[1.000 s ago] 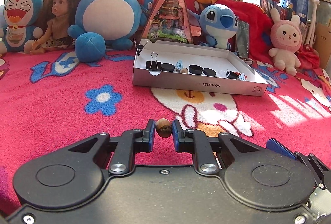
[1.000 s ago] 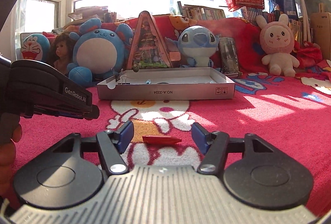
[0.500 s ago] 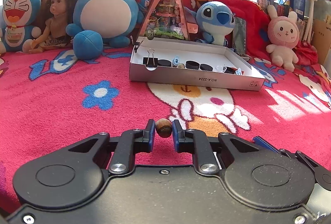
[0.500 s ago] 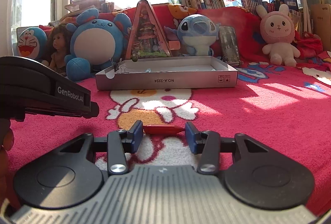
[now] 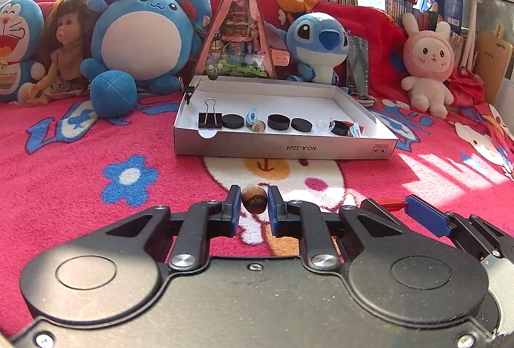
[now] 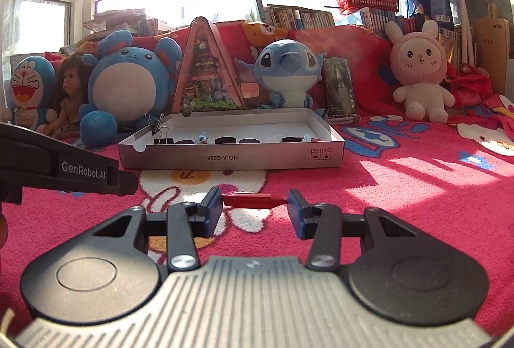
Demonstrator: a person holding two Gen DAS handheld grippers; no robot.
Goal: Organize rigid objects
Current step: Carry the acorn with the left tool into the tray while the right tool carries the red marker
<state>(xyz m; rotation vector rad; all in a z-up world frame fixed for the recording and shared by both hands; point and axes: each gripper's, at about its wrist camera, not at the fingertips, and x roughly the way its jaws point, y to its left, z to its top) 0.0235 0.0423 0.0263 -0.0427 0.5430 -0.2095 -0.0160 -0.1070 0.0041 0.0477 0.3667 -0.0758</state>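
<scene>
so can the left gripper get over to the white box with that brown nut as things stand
Probably yes. The left gripper is shut on the brown nut, and only bare red blanket lies between it and the white box. The box is open-topped, with free floor behind the row of small items.

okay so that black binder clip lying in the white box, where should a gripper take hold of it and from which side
Grip the binder clip by its black body, pads on the two flat faces, coming from above: the box wall blocks a low approach from the front. Its wire handles stand up at the back and look too thin to hold firmly.
</scene>
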